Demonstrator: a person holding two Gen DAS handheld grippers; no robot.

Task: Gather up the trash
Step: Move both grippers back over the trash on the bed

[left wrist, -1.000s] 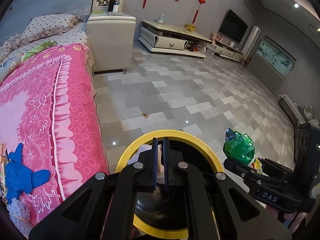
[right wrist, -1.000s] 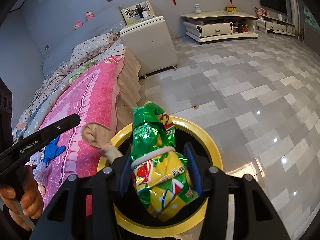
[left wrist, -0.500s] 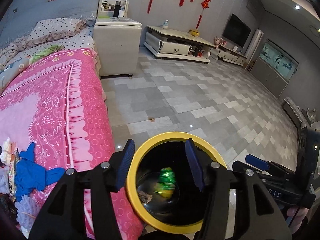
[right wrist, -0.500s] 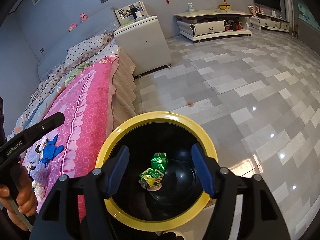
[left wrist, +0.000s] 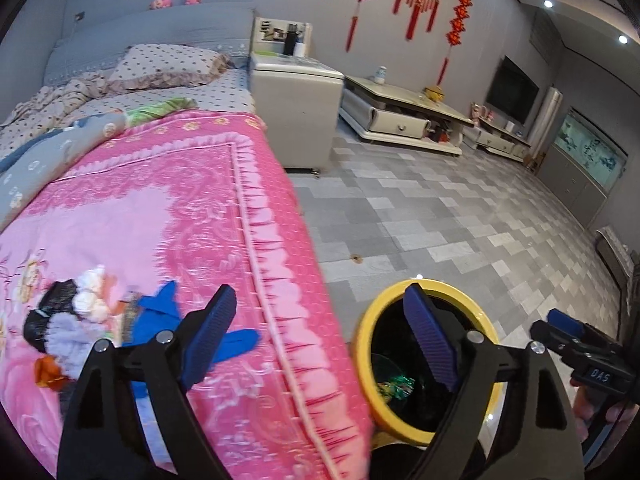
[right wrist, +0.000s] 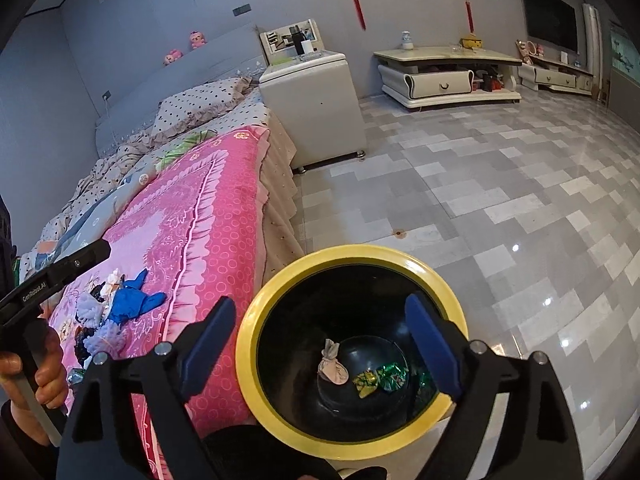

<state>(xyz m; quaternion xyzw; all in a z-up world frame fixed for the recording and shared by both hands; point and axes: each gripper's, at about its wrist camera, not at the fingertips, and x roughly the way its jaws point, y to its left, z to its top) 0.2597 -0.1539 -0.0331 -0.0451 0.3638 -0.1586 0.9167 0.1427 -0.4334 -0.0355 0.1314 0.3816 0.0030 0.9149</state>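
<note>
A black bin with a yellow rim [right wrist: 260, 312] [left wrist: 362, 344] stands on the floor beside the bed. Inside it lie a green-yellow snack wrapper [right wrist: 380, 380] [left wrist: 394, 384] and a beige cloth ball [right wrist: 332, 368]. My right gripper [right wrist: 320, 328] is open and empty above the bin. My left gripper [left wrist: 320, 332] is open and empty over the bed's edge. A pile of trash lies on the pink blanket: a blue glove [left wrist: 160, 312] [right wrist: 132, 300], white tissue [left wrist: 90, 292], a black bag [left wrist: 48, 312] and a lilac fluffy piece [right wrist: 90, 308].
The pink blanket [left wrist: 160, 208] covers the bed's near end, with pillows [left wrist: 168, 64] behind. A white bedside cabinet [right wrist: 312, 108] stands by the bed. A low TV stand [right wrist: 444, 76] is on the far wall. Grey tiled floor [right wrist: 480, 200] spreads right.
My right gripper opened and dropped the snack wrapper into the bin. My left gripper opened, let the beige cloth fall in, then swung left toward the bed.
</note>
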